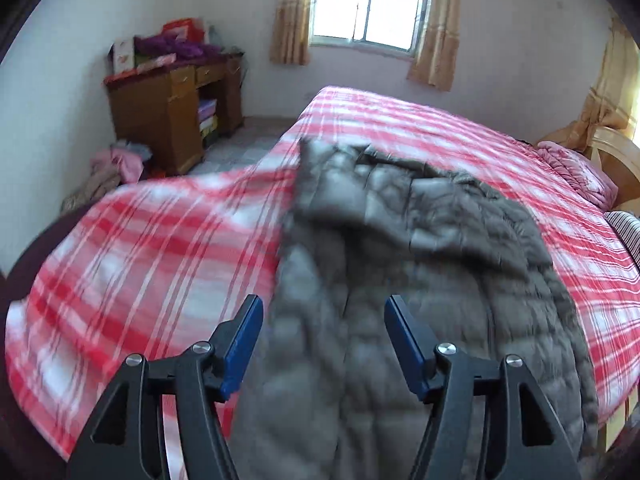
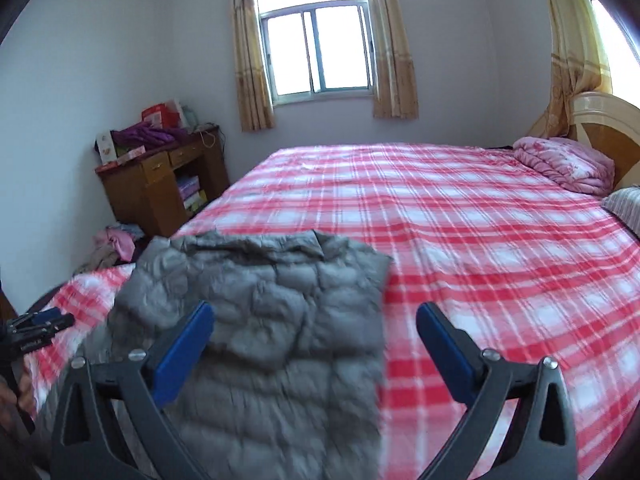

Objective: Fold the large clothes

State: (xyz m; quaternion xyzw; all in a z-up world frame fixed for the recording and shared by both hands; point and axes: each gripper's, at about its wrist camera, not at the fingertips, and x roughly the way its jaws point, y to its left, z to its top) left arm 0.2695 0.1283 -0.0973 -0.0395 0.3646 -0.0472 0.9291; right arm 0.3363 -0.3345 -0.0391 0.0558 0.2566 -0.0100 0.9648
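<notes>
Grey quilted jacket [image 2: 256,320] lying part-folded near the bed's [image 2: 480,240] foot-end corner (left-wrist view blurred), left gripper [image 1: 324,308] fingers apart, empty, right gripper [image 2: 316,316] fingers wide, empty, both above jacket.

Bedroom: white walls [image 2: 120,60], daylit curtained window [image 2: 316,48], wooden desk [image 2: 152,188], bed [image 2: 440,220] with red plaid sheet.

Left gripper [image 1: 323,312]: jaws apart, nothing gripped, angled downward.
Right gripper [image 2: 316,316]: jaws spread wide, nothing gripped, angled downward.
Blue pads [image 2: 185,350]: bare.
</notes>
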